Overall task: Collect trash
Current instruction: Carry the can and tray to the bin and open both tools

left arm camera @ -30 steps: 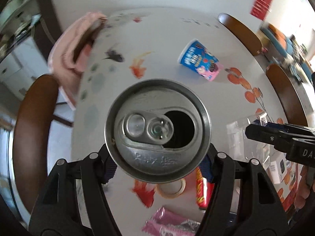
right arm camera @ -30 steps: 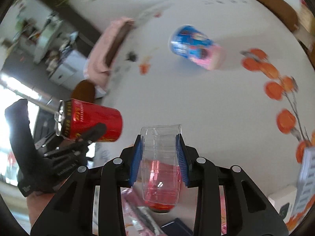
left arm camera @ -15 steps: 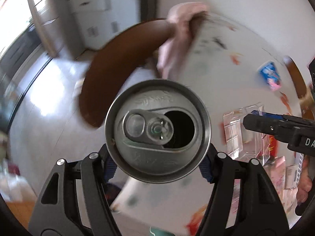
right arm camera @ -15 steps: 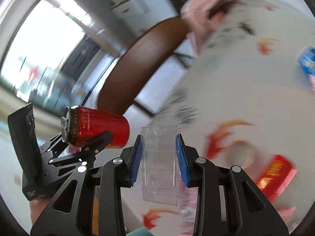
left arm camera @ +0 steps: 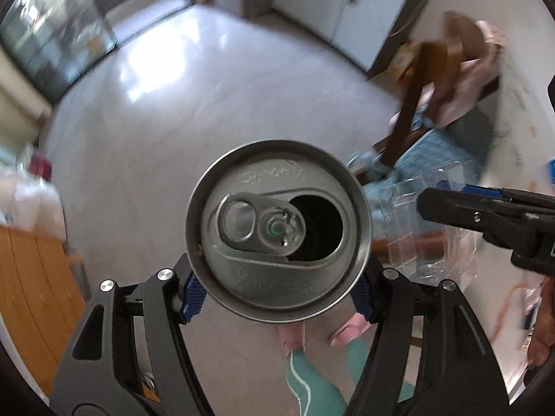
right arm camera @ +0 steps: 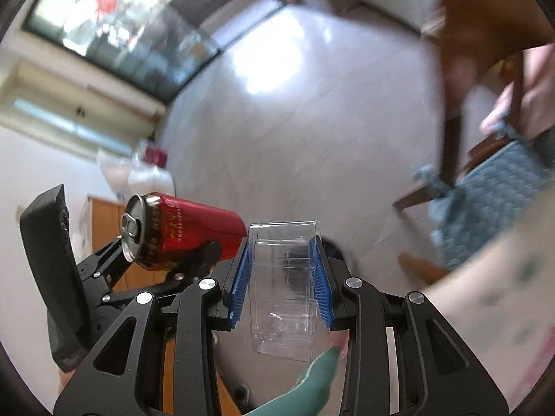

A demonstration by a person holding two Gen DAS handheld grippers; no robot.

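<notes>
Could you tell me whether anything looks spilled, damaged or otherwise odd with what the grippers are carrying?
Nothing stands out: the opened red can lies sideways in the left gripper with no visible spill; the clear plastic box looks uncrushed.

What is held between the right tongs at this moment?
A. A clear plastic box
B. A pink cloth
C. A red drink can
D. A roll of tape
A: in the right wrist view, the blue pads of the right tongs press on both sides of a clear plastic box, while the red can sits in the left tongs beside it.
</notes>
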